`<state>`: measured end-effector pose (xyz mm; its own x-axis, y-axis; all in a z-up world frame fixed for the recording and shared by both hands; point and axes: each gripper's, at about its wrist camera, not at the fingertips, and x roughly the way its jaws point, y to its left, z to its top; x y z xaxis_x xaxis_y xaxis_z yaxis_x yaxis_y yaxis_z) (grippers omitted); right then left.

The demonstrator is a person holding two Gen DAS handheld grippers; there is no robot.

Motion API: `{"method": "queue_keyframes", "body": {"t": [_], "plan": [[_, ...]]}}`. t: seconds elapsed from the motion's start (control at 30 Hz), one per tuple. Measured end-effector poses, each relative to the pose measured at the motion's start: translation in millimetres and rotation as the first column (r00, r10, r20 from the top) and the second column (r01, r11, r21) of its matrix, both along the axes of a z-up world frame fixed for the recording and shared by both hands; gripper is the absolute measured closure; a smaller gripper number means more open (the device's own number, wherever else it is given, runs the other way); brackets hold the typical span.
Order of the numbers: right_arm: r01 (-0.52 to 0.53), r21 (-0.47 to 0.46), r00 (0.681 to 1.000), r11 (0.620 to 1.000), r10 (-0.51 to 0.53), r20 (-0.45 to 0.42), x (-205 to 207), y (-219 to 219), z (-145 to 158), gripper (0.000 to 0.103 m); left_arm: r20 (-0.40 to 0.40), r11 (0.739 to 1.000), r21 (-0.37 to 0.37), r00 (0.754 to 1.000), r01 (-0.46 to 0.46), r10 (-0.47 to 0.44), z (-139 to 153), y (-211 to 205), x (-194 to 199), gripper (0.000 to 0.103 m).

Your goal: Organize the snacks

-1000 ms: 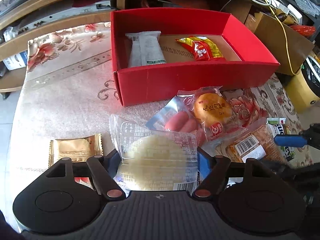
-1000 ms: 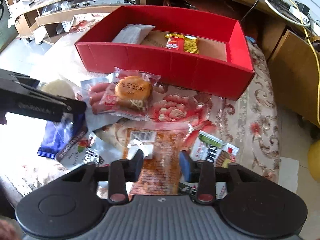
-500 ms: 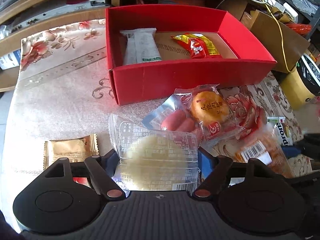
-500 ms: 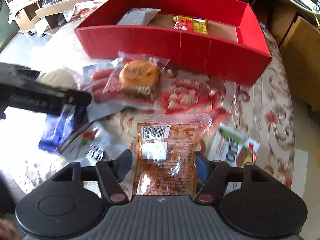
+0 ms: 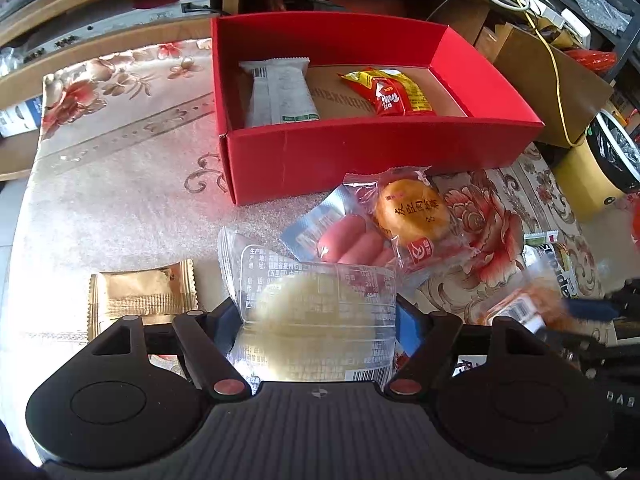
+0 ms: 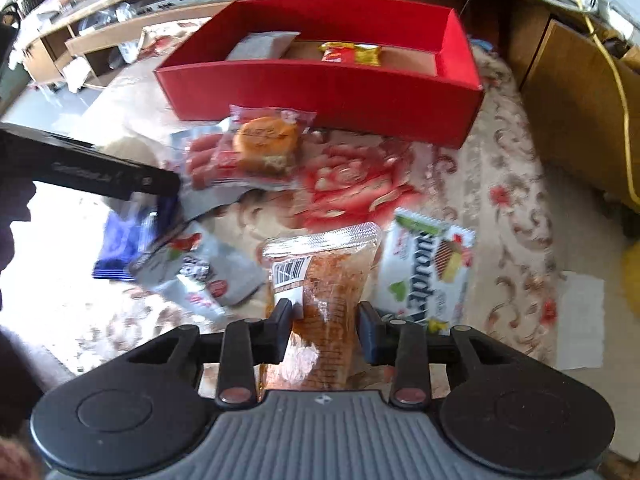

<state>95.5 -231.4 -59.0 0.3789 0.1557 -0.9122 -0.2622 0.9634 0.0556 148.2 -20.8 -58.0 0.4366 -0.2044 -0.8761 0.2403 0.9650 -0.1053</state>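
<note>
My left gripper is shut on a clear packet with a pale round cake, pads against both its sides. The jaws of my right gripper are closing on an orange snack packet, which bunches up narrow between the pads. Beyond both stands the red box holding a white packet and a red-and-yellow packet. In front of the box lie a wrapped bun and a sausage pack. The left gripper's dark finger crosses the left of the right wrist view.
A gold packet lies left of the left gripper. A white-and-green wafer packet sits right of the orange packet; a silver packet and a blue one lie left. Wooden shelves and cables stand behind the floral-clothed table.
The right gripper's jaws have narrowed onto the orange packet, which now looks squeezed and lifted at its near end. The left gripper still holds the pale cake packet in the same place.
</note>
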Motion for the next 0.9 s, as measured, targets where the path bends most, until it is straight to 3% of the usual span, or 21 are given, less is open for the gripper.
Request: {"method": "queue_keyframes", "body": {"t": [0.03,0.1,0.17,0.27,0.37,0.47,0.6,0.67,0.77,0.9], "plan": [[0.0,-0.016,1.0,1.0,0.0,0.014,1,1,2,0.052,-0.001,1.0,-0.002,1.0,0.0,0.0,0,0,0,0.023],[-0.026,-0.01,0.999,1.0,0.027,0.043,2,2,11,0.035,-0.004,1.0,-0.007,1.0,0.0,0.0,-1,2,1,0.023],[-0.109,-0.022,0.991,0.994,0.111,0.075,1,12,21,0.026,-0.008,1.0,-0.011,1.0,0.0,0.0,-1,2,2,0.023],[-0.264,-0.058,0.958,0.963,0.269,0.101,0,35,31,0.024,-0.013,1.0,-0.015,1.0,0.006,-0.006,-1,0,3,0.023],[-0.441,-0.059,0.894,0.896,0.444,0.062,6,64,26,0.023,-0.019,1.0,-0.018,1.0,0.014,-0.015,-2,-1,3,0.023],[-0.528,-0.087,0.848,0.845,0.53,0.006,21,86,7,0.023,-0.028,1.0,-0.022,0.999,0.019,-0.02,-2,0,3,0.023],[-0.618,-0.012,0.784,0.786,0.616,-0.072,30,96,-11,0.023,-0.042,0.999,-0.025,0.999,0.025,-0.026,-5,2,5,0.019],[-0.617,0.004,0.783,0.787,0.614,-0.101,33,100,-21,0.022,-0.048,0.999,-0.026,0.999,0.025,-0.026,-6,3,7,0.019],[-0.613,-0.017,0.789,0.79,0.61,-0.077,25,103,-22,0.022,-0.049,0.999,-0.025,0.998,0.028,-0.029,-6,2,8,0.018],[-0.56,-0.009,0.827,0.828,0.559,-0.062,11,99,-22,0.02,-0.048,0.999,-0.017,0.998,0.032,-0.033,-7,1,7,0.017]]}}
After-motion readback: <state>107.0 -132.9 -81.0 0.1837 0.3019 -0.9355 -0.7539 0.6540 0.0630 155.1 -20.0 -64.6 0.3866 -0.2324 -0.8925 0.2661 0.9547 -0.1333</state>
